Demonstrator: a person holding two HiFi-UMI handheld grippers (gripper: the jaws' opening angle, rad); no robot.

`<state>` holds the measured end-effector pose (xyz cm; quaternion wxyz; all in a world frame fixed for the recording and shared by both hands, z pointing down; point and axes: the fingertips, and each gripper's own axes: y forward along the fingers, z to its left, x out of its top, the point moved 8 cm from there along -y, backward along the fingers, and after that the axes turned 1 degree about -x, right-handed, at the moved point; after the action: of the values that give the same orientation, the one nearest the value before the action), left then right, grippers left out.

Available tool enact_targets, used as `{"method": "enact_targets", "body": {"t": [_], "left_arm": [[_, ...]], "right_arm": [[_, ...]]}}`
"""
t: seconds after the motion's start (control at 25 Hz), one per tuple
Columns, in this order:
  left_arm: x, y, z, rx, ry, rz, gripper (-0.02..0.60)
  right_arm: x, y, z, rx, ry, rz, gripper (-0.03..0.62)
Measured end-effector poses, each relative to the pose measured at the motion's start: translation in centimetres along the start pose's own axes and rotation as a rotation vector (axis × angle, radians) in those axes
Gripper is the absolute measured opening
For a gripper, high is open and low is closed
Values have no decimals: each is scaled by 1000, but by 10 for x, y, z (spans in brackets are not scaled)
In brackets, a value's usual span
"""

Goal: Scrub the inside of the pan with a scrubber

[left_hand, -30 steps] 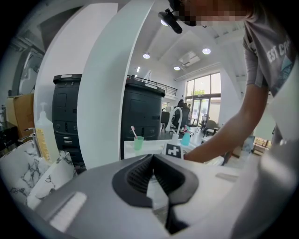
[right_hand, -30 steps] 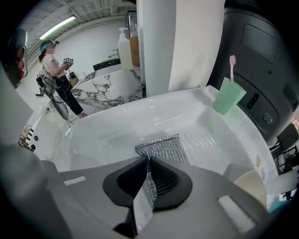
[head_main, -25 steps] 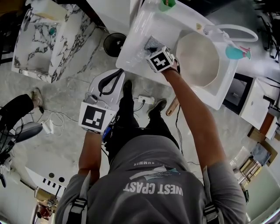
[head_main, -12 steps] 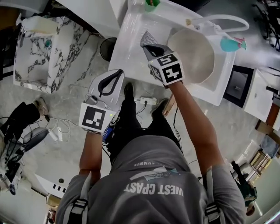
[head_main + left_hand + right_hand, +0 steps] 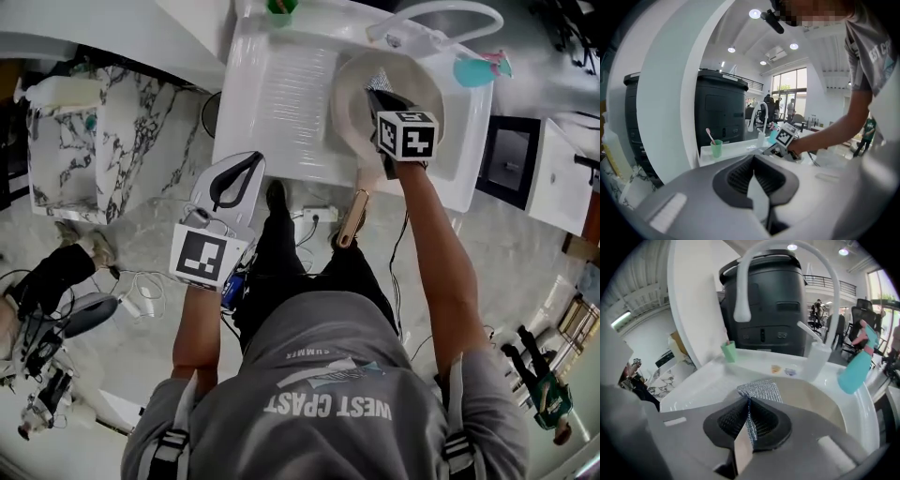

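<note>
- The right gripper (image 5: 749, 405) has its jaws nearly together and opening a little. The flat silver woven-mesh scrubber (image 5: 761, 391) is pinched between the pads.
- It hangs over the round cream-coloured pan (image 5: 349, 103), which sits in the basin of the white moulded sink (image 5: 281, 103). The pan's wooden handle (image 5: 352, 220) pokes out over the near edge towards the person.
- The left gripper (image 5: 753, 177) is held out over the floor, short of the sink, with its jaws closed on nothing.
- To my eye the scrubbing hasn't got going. The scrubber needs to come down flat on the pan's inside, then work in overlapping circles from the middle up the wall.
- I'd firm up that grip first, because a thin pad held by one edge will likely fold or slip once pressed.
- Nothing steadies the pan, so the free gripper on the handle would stop it skating round.
- Writing: the grey T-shirt (image 5: 328, 375) has print that seems to read "WEST COAST" with a smaller "SUMMER".
- The grippers' cubes (image 5: 408, 134) show only black-and-white squares.
- The teal spray bottle (image 5: 855, 366) has no label I can read.
</note>
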<state>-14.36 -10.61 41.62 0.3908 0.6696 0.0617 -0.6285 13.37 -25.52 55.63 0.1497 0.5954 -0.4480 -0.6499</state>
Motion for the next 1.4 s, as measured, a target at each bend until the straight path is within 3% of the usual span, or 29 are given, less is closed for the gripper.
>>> {"method": "enact_targets", "body": {"t": [0.16,0.28,0.52,0.72,1.12,1.24,1.4], "left_arm": [[1,8,-6,-15,6,16,3],[0,12,-9,-24,11,30,3],[-5,15,-15,-31,16,50,3],[-8,12,-15,-25,12,57,3],[-10,11,-12,-14,6,48,3],[-10,13,-13,-19,8,45,3],[-7,17,-15,-23,7,42,3]], "right_arm": [[-27,21,-44,-89,80,56,22],[-32,38,-57,-109,85,73,21],[-28,75,-48,-51,43,117,23],[-31,92,-19,46,-34,186,25],[-73,72,19,230,-201,377,25],[-88,60,13,231,-240,445,26],[-101,47,-13,167,-239,488,26]]}}
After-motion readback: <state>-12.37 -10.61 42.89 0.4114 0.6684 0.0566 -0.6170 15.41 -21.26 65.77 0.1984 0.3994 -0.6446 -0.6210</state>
